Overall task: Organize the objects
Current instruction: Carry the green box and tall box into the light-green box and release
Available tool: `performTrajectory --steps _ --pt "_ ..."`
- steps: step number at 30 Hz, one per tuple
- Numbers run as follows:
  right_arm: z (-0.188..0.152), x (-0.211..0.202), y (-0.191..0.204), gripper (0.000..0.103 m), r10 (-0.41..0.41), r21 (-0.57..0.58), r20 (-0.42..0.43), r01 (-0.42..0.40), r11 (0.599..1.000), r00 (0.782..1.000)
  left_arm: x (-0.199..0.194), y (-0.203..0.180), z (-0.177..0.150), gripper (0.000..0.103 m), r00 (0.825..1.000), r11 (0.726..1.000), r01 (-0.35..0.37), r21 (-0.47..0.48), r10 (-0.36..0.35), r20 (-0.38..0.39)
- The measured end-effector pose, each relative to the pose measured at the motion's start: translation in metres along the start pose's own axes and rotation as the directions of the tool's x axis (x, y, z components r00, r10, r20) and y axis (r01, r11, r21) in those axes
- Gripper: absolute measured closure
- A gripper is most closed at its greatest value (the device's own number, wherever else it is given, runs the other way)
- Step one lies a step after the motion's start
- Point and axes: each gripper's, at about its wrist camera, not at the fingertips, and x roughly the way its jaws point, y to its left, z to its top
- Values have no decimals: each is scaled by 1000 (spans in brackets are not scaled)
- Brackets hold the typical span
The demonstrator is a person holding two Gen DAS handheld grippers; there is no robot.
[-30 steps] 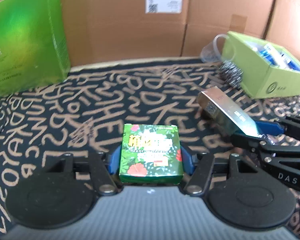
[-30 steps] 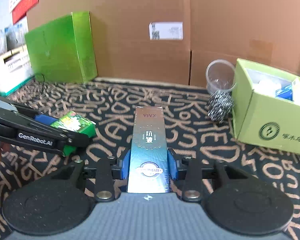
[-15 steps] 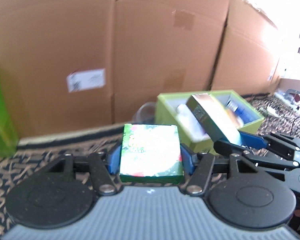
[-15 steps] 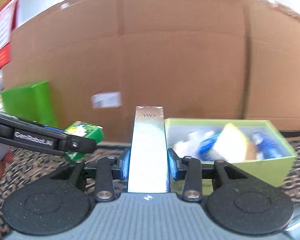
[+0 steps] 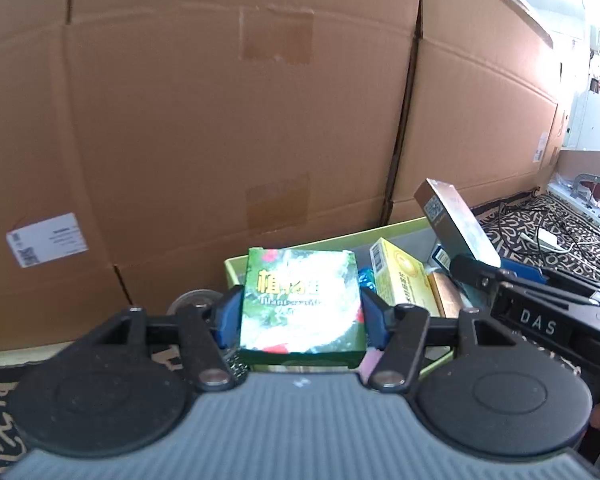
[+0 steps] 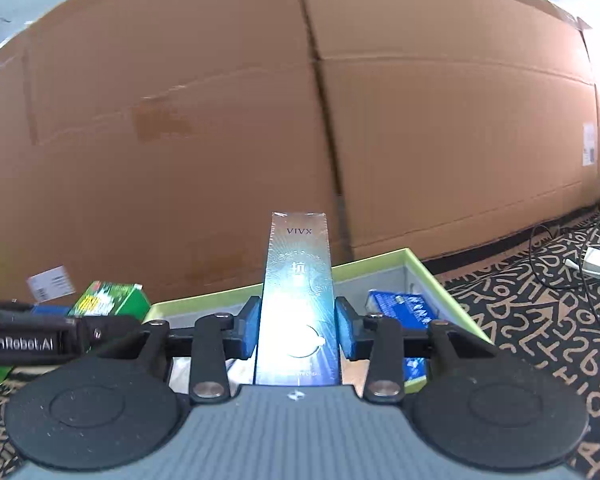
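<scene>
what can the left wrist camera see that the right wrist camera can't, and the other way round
Only the left wrist view shows the yellow box inside the light green bin, and the left tongs closed on the green floral box.

Only the right wrist view shows the right tongs closed on the tall silver-blue box, and the blue carton.

Both show the bin, both held boxes and the cardboard wall.

Left wrist view sits low behind its own fingers, facing forward and slightly down at the cardboard wall (image 5: 228, 128), close over the near-left part of the lime-green box (image 5: 233, 267). Right wrist view looks nearly level at the same cardboard, close above that box's right half (image 6: 424, 268). Shared: the box, the cardboard seam, the white shipping label (image 5: 47, 239), patterned carpet (image 6: 540, 300). Each view catches the other gripper at its edge.
</scene>
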Motion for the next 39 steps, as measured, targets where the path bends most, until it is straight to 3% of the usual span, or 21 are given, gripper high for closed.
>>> performTrajectory --steps 10,12,13,14,15,19,29,39 --pt "-13 37 -10 60 -15 -23 -49 13 1000 999 40 2 -4 43 999 1000 -13 -3 12 -47" --pt "-16 39 -7 60 -27 -59 -45 24 998 999 41 4 -8 29 1000 1000 5 -4 -5 -25" --pt "-19 40 -5 54 -41 -88 -42 37 995 998 40 5 -10 6 1000 1000 3 0 -3 -6" --pt "-21 40 -3 50 -56 -122 -37 51 991 998 36 4 -13 0 1000 1000 -18 -1 18 17" --pt "-23 38 -1 43 -73 -149 -26 68 987 997 33 4 -15 0 998 999 -39 0 39 43" --pt "-28 29 1 34 -89 -177 2 88 980 996 29 9 -14 0 998 999 -41 -28 42 42" --pt "-18 10 8 29 -80 -148 19 82 986 997 3 13 -7 0 996 997 -59 -49 62 67" --pt "-12 -25 36 28 -26 -166 52 34 985 998 -49 29 -8 0 992 995 -50 -86 59 109"
